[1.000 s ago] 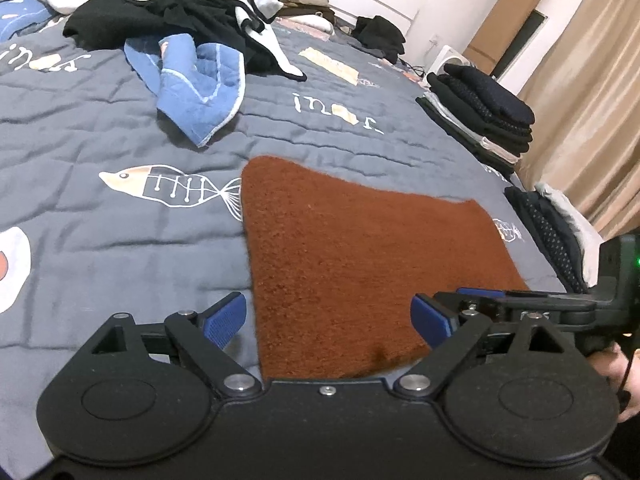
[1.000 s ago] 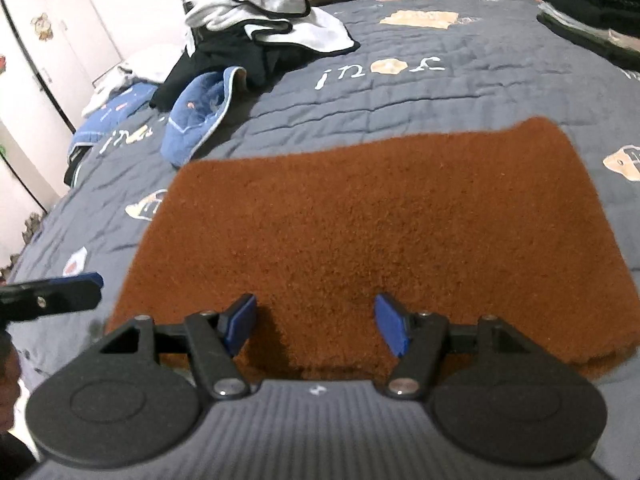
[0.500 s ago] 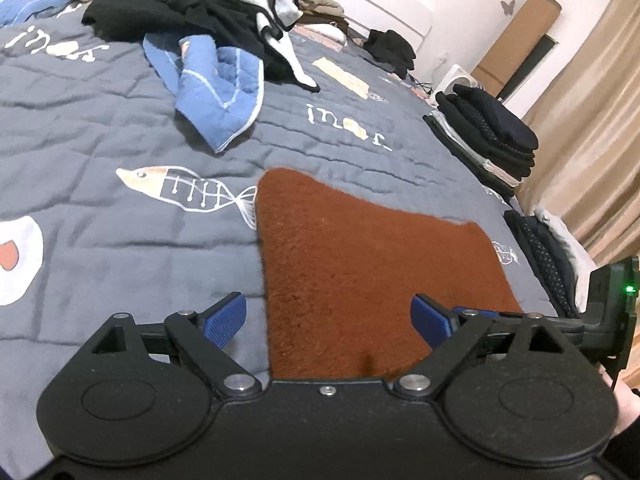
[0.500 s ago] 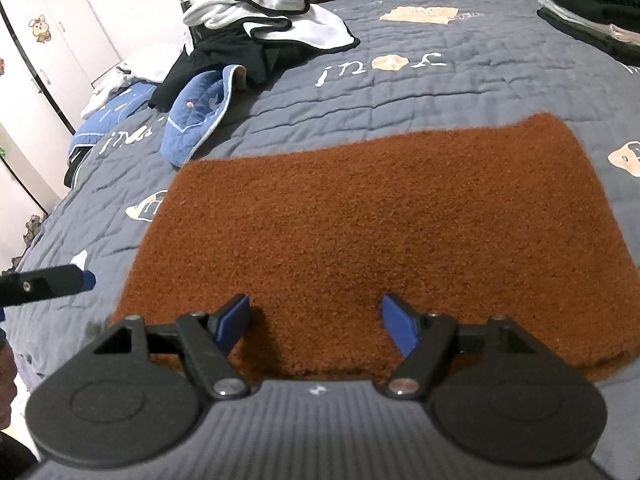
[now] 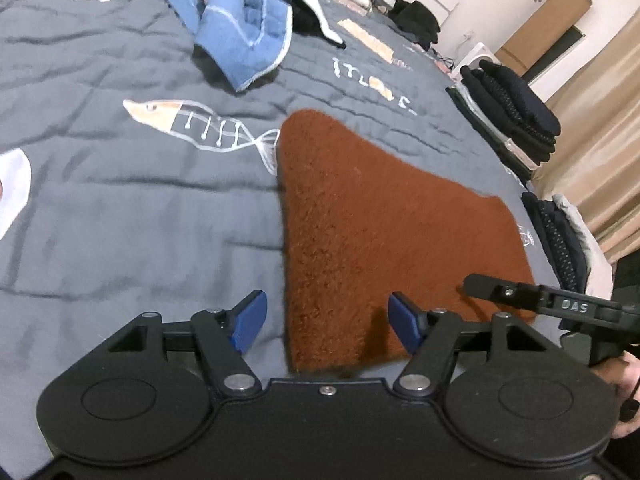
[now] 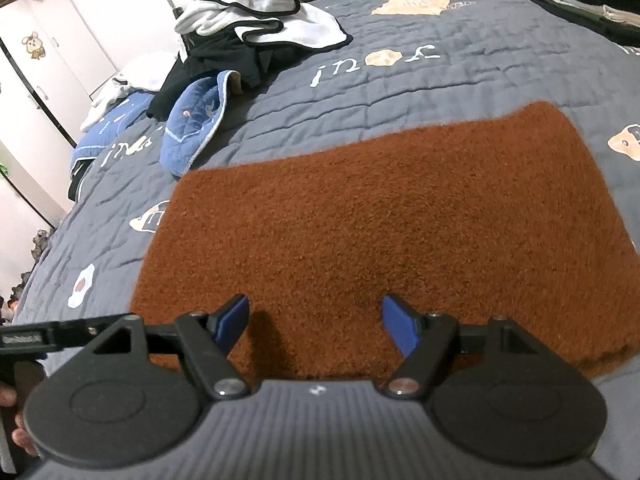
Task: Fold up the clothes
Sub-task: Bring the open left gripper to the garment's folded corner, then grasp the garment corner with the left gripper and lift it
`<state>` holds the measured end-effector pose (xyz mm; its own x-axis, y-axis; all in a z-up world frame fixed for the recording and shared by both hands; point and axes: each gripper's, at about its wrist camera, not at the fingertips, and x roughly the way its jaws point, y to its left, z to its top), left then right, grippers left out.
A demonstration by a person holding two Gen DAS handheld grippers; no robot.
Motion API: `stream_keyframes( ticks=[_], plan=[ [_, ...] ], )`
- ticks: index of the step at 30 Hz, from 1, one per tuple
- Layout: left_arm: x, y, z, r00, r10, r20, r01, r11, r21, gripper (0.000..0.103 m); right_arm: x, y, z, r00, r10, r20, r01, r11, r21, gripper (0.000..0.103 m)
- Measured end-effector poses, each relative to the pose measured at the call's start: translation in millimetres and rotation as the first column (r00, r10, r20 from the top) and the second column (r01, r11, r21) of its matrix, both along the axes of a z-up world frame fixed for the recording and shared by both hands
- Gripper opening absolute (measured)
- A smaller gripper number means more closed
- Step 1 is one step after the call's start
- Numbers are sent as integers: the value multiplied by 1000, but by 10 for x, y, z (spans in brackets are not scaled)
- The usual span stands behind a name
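Nearest my left-hand camera, the left gripper (image 5: pixel 327 322) sits low over the near left corner of the rust-brown fleece garment (image 5: pixel 384 232). Its jaws have just been closing in but are still parted; one blue pad hangs over the grey quilt (image 5: pixel 120 208), the other over the fleece, so the garment's left edge runs between them. The picture is a bit smeared, so I can't tell if the pads touch the cloth; nothing looks pinched.

From the right-hand camera, the right gripper (image 6: pixel 316 326) stands wide apart over the near edge of the same garment, both pads above the fleece and gripping nothing that I can see. A black finger of the right gripper shows at the right of the left view, and a bit of the person's hand (image 5: pixel 624 372) behind it.

The garment lies flat, folded into a rough rectangle on the quilt, just beside a printed fish (image 5: pixel 200 124).

Further out, a crumpled blue quilted piece (image 6: pixel 196 132) lies well apart from the fleece, with a heap of black and white clothes (image 6: pixel 256 28) behind it. At the far right edge of the bed sits a neat stack of dark folded clothes (image 5: pixel 516 112), with beige curtains (image 5: pixel 600 152) beyond it.
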<state>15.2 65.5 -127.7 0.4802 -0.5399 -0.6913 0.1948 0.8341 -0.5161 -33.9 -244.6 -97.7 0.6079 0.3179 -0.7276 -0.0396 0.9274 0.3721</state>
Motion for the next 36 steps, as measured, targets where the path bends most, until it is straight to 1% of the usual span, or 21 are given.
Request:
stream_keyframes(
  ticks=[1,2,3,4,6,9,12,19,20,21,22,23,24,28,29,30,31,32,34,35,36],
  plan=[
    [9,0,-17,1000,1,-8,-1,1000,-9,56,1,-2,1,1000,1,0,-1,1000,1,73],
    [19,0,-33,1000,2,-16,-2,1000,-18,52,0,-5,2,1000,1,-1,-1,1000,2,73],
    [23,-4,-36,1000,-5,-22,4,1000,-31,42,-2,-11,4,1000,1,-1,-1,1000,4,73],
    [17,-17,-23,1000,-13,-15,12,1000,-28,40,-5,-20,6,1000,1,0,-1,1000,6,73],
    [7,-42,0,1000,-28,-2,28,999,-20,39,-10,-33,14,1000,2,1,-2,1000,11,73],
    [35,-53,-44,999,-22,-28,21,999,-28,39,-22,-50,13,1000,7,2,-7,1000,16,73],
    [74,-76,-118,998,-18,-61,16,999,-32,42,-30,-53,10,1000,14,4,-14,1000,14,73],
    [103,-139,-135,998,-19,-59,16,999,-42,44,-47,-72,13,1000,26,6,-26,1000,17,73],
    [100,-151,-126,998,-23,-53,21,999,-42,43,-51,-80,13,1000,26,7,-26,999,20,73],
    [90,-169,-96,999,-36,-34,35,999,-41,38,-55,-87,14,1000,26,7,-26,999,22,73],
    [78,-188,-61,999,-51,-13,51,998,-40,29,-60,-94,14,1000,26,7,-26,999,24,73],
    [65,-207,-27,998,-66,8,67,997,-39,27,-64,-101,15,1000,25,7,-26,999,26,73],
    [63,-221,-16,997,-70,12,71,997,-38,26,-66,-105,15,1000,25,7,-25,999,28,73],
    [63,-269,9,997,-77,11,77,996,-34,28,-70,-110,12,1000,27,7,-27,999,29,73],
    [74,-276,-20,997,-71,-5,70,997,-28,28,-72,-111,11,1000,27,7,-28,999,30,73],
    [84,-276,-53,998,-59,-23,58,998,-25,34,-73,-113,10,1000,28,7,-28,999,30,73],
    [98,-274,-83,998,-52,-42,51,998,-29,36,-76,-118,9,1000,28,7,-28,999,31,73],
    [106,-262,-107,998,-52,-47,51,998,-35,36,-79,-126,9,1000,27,7,-28,999,34,73],
    [104,-271,-106,998,-59,-31,58,998,-29,35,-81,-137,10,1000,25,6,-26,999,38,73],
    [94,-279,-81,998,-66,-12,65,997,-29,33,-85,-143,12,1000,24,6,-24,999,41,73],
    [83,-288,-52,997,-73,8,73,997,-30,28,-88,-149,14,1000,23,6,-23,999,43,73]
  ],
)
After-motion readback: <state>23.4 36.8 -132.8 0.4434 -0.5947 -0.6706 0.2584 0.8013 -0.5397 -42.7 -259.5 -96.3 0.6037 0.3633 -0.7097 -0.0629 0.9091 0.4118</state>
